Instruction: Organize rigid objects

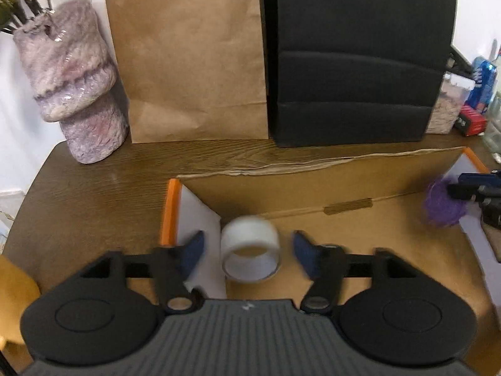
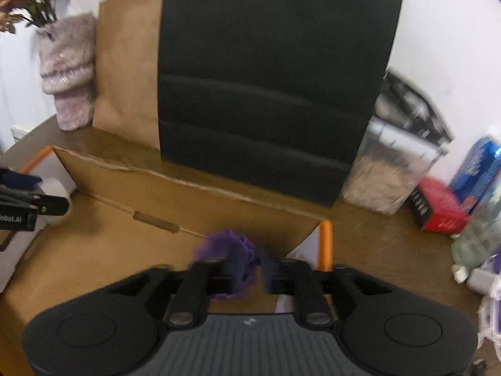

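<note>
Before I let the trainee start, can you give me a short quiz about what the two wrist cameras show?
1. True or false: the jaws of the left gripper are clamped on the white tape roll.
2. Which thing sits at the jaws of the right gripper?
A. a purple frilly ball
B. a red carton
C. a blue can
3. What colour is the edge strip on the open brown cardboard box?

Key
1. False: the jaws stand apart, with a gap on each side of the roll.
2. A
3. Orange
</note>
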### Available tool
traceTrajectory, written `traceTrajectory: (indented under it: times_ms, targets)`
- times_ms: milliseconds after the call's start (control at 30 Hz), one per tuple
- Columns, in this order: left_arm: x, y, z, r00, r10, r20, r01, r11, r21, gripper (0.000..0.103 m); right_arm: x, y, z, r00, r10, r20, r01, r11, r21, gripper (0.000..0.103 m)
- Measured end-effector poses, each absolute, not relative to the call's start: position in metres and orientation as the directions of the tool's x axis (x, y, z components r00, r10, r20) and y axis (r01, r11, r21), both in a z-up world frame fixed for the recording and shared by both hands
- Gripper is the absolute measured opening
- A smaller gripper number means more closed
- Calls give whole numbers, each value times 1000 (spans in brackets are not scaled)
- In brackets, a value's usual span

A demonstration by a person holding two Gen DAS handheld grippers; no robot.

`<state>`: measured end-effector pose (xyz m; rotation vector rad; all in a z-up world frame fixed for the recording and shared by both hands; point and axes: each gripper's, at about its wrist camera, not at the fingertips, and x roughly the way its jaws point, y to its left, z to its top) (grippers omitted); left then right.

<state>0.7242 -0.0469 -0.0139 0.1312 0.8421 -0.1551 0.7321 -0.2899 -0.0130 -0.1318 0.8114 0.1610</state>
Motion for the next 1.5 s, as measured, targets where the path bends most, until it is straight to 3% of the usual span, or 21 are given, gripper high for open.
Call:
traceTrajectory:
  times_ms: [67,133,433,600,833,967,1033,1167,1267,1367,1500]
  targets:
    - [725,-50,-20,660,-88,-746,206,976,67,72,734,-293,-17,668,128,-733,-208,978,-19,57]
    - [722,-52,-19,673,-88,-735,218,972,84,80,729,-293,-12,702,129,-700,-200,980,-20,70]
    - [703,-47,8,670,-85,-737,185,981,55,82,715,-299,2,704,114,-701,-161,987,-2,69]
    - [660,-36,65,724,-88,-685,179,982,63,85,670,-288,53,744,108,-659,-183,982,-45,71]
    - [564,-32,135,820,-96,-565,173,981,85,88,580,-276,136,819,94,-565,-211,967,-145,82]
    - [495,-28,159,907,-94,-411,142,986,88,99,516,-278,164,876,118,-468,-206,968,-143,90]
    - [463,-27,161,930,-122,-348,166,981,99,100,481,-279,167,902,140,-409,-207,970,-126,97]
    - [410,-21,151,967,-127,-221,147,986,78,101,423,-280,154,928,179,-327,-229,966,-121,97]
    - [374,-15,140,989,-100,-106,102,995,16,103,376,-280,140,962,196,-188,-223,965,-135,102]
    - [350,-16,128,995,-81,-53,81,997,-2,103,344,-281,124,978,198,-61,-204,972,-116,103]
    - [327,-15,120,996,-79,-35,79,997,-3,103,322,-279,114,984,178,-10,-178,981,-82,103]
